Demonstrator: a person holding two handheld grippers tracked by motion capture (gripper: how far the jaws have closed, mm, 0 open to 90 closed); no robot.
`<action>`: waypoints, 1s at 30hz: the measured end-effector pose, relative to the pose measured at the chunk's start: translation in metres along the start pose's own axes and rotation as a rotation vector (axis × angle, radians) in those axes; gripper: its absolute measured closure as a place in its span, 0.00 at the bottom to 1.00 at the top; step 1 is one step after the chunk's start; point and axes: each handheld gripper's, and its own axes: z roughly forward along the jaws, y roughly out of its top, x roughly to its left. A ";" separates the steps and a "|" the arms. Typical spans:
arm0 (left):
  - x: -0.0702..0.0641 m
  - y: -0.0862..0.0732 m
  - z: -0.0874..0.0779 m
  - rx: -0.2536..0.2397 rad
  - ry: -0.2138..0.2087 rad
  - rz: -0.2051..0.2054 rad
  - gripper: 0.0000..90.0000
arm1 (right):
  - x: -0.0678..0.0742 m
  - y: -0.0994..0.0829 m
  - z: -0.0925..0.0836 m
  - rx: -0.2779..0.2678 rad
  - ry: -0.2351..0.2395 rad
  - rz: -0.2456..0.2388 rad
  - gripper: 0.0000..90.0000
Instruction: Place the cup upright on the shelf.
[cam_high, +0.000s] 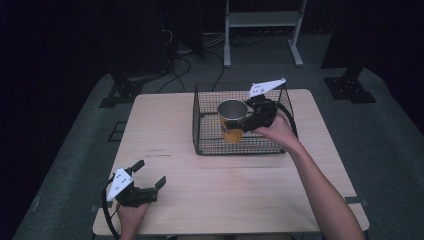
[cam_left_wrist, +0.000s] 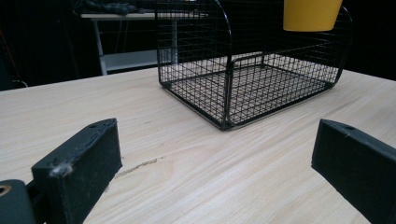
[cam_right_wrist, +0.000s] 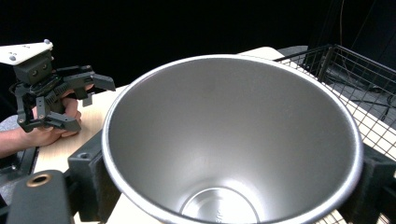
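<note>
Cup held over the wire basket

While it hangs above the black wire basket (cam_high: 210, 145) at the table's (cam_high: 200, 200) far right, the yellow steel-lined cup (cam_high: 231, 120) sits clamped between the jaws of the right gripper (cam_high: 250, 119), which grips it from the right, just below the rim. Well apart at the near left edge, the left gripper (cam_high: 150, 175) rests low with its jaws spread wide, holding nothing.

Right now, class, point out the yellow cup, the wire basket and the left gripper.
yellow cup (cam_high: 232, 131): high view, yellow outer wall.
wire basket (cam_left_wrist: 228, 93): left gripper view, near corner post.
left gripper (cam_high: 148, 174): high view, midway between its open jaws.
</note>
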 end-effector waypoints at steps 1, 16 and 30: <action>0.000 0.000 0.000 0.000 0.000 0.000 0.01 | -0.001 0.001 0.001 0.004 0.002 -0.002 0.14; 0.001 0.000 -0.001 -0.006 0.005 -0.003 0.01 | -0.027 0.008 0.019 0.027 -0.028 0.027 0.13; 0.002 0.000 -0.001 -0.009 0.009 -0.012 0.01 | -0.049 0.005 0.037 0.048 -0.003 0.069 0.13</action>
